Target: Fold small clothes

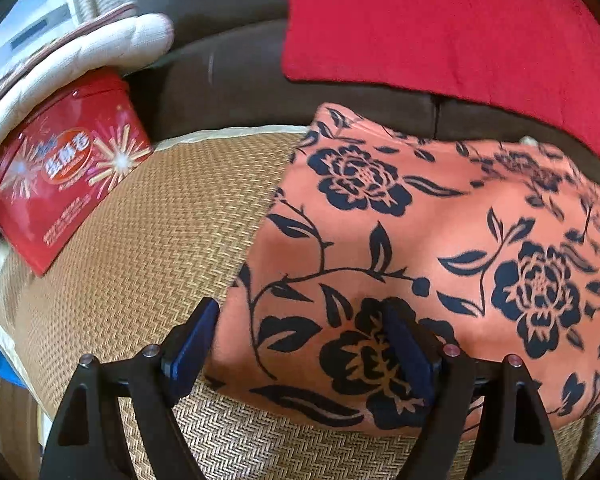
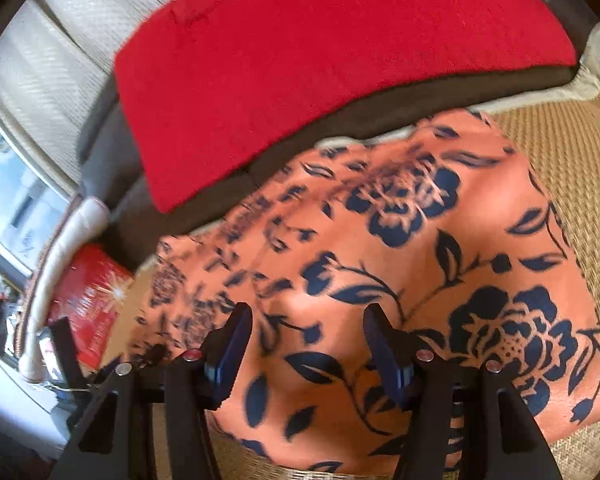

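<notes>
An orange garment (image 1: 420, 240) printed with dark blue flowers lies spread on a woven straw mat (image 1: 148, 240). My left gripper (image 1: 300, 320) hovers open over the garment's near left edge, one finger over the mat, the other over the cloth, nothing between its pads. The right wrist view shows the same garment (image 2: 380, 260) from the other side. My right gripper (image 2: 308, 324) stands open above its near middle, and no cloth is pinched between its blue pads (image 2: 230, 360).
A red folded cloth (image 1: 440, 24) lies on a dark brown cushion (image 1: 228, 76) behind the garment. A red printed box (image 1: 64, 168) leans at the mat's left, under a cream padded cushion (image 1: 80, 48). A window (image 2: 8, 184) sits far left.
</notes>
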Motion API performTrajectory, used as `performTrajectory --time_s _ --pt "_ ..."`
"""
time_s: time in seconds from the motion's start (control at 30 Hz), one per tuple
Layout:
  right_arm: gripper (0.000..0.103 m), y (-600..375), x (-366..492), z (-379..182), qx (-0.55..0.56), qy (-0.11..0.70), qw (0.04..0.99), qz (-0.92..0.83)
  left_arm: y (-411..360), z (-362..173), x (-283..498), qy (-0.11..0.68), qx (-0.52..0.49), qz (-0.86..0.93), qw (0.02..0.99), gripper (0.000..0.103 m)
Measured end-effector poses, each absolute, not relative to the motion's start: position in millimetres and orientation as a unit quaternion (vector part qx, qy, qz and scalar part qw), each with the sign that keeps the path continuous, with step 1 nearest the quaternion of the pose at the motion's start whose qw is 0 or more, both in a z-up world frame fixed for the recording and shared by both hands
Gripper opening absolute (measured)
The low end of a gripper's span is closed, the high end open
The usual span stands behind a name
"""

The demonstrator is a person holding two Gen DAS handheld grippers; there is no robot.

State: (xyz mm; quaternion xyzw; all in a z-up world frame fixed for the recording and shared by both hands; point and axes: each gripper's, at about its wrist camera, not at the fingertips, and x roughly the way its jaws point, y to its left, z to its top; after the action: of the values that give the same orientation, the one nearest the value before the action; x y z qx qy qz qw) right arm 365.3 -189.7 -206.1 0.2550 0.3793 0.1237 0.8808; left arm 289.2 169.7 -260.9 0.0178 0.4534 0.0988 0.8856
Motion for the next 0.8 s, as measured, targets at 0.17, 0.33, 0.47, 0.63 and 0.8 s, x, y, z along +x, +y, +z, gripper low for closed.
performTrajectory --time_s 0.17,0.33,0.47,0.63,0.8 --pt "0.064 -177 379 -223 0.243 0.435 0.858 0.125 166 -274 293 0.481 0.015 0.092 0.872 0.084" --pt "0.064 -182 375 -216 0.269 0.428 0.852 0.134 177 -267 287 0.485 -0.019 0.087 0.87 0.084" --pt "0.064 -200 364 -214 0.332 0.42 0.828 0.167 184 -256 263 0.477 -0.057 0.072 0.874 0.084" --pt "0.07 -223 335 -207 0.38 0.4 0.811 0.197 202 -255 240 0.491 -0.153 0.03 0.857 0.084" --pt "0.072 -238 306 -211 0.435 0.398 0.776 0.223 210 -261 223 0.496 -0.208 0.022 0.843 0.084"
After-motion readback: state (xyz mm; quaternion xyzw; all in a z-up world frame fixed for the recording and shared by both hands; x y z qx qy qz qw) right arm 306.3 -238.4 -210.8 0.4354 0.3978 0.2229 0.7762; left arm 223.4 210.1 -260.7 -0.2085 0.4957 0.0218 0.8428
